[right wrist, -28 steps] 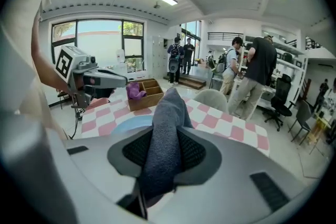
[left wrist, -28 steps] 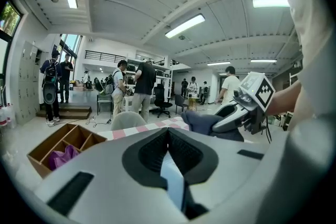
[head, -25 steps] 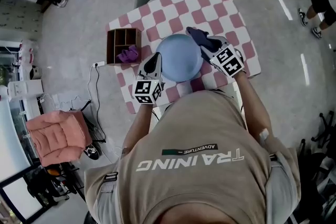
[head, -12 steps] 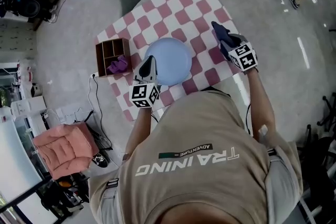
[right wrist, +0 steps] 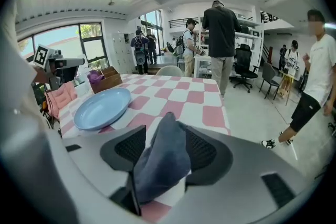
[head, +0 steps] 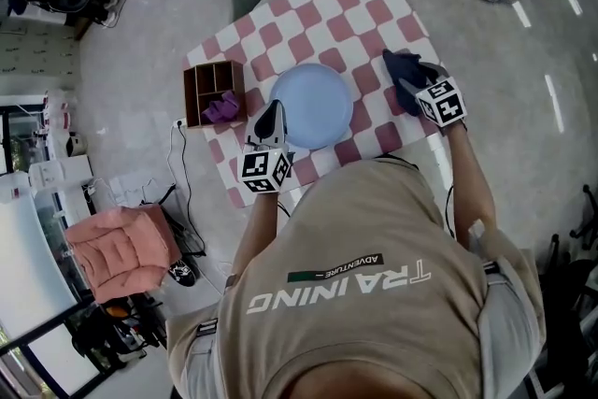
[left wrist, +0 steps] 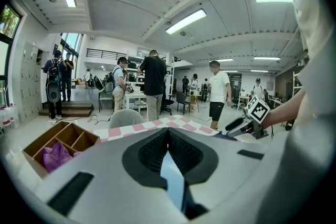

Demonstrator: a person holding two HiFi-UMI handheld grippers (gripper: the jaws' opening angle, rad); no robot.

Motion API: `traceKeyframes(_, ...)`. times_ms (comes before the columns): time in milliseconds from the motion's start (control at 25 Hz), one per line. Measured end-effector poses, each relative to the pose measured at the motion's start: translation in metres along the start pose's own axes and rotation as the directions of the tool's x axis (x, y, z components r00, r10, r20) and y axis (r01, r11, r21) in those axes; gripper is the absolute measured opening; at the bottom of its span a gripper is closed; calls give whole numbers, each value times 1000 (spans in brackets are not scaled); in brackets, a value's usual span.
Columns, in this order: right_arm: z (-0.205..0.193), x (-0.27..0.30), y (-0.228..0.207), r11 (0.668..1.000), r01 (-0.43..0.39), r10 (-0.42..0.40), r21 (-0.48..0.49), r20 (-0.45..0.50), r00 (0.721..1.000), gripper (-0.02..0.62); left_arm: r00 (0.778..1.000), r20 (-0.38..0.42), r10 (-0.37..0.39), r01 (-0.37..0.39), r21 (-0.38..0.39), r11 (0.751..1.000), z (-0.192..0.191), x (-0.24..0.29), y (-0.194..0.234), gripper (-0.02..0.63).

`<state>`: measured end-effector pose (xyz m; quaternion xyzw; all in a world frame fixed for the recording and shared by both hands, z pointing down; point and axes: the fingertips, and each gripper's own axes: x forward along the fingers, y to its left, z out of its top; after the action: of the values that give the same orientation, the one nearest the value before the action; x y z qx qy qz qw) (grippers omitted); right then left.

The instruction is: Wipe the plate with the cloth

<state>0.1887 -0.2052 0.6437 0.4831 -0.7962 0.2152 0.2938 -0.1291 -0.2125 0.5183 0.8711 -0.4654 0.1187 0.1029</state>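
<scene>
Pinching the lower-left rim of the round pale-blue plate (head: 313, 106), the left gripper (head: 273, 115) stays out of the wiping area, clenched on the rim, probably to steady the plate, which lies flat and hollow-up at the centre of the pink-and-white checked tablecloth (head: 364, 5). The right gripper (right wrist: 165, 145) has just been opening its jaws and stands released, with the crumpled dark blue-grey cloth (right wrist: 160, 165) slumped between them at the head view's right, apart from the plate, likely set down or being regripped. Its long axis runs upper left to lower right there, in line with the gripper.
</scene>
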Motion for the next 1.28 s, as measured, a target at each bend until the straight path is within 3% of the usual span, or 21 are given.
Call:
traceKeyframes(280,19,-6,2,999,6,-5,-41,27,1000,248,999,16,33,-32,-21,999,-1,-9,5,15)
traceKeyframes(480,57,-25,17,998,16,-8,-58,136,991,112,999,36,31,-29,-39,999,5,-16,5,15)
traceKeyframes(640,98,-37,42,994,-19,44,-105,231,972,36,996,81,38,-36,-28,999,20,-23,10,15)
traceKeyframes(760,134,-46,72,987,-93,131,-132,314,941,20,991,127,35,-34,-10,999,38,-32,12,15)
traceKeyframes(920,181,-57,116,960,-233,278,-158,406,870,18,979,202,34,-36,5,999,70,-49,12,15)
traceKeyframes(1120,224,-67,162,909,-296,401,-294,421,813,18,965,263,21,-21,-1,1000,100,-66,11,15)
traceKeyframes(1280,243,-72,192,869,-308,458,-387,395,796,18,958,288,6,-12,18,1000,122,-78,11,15)
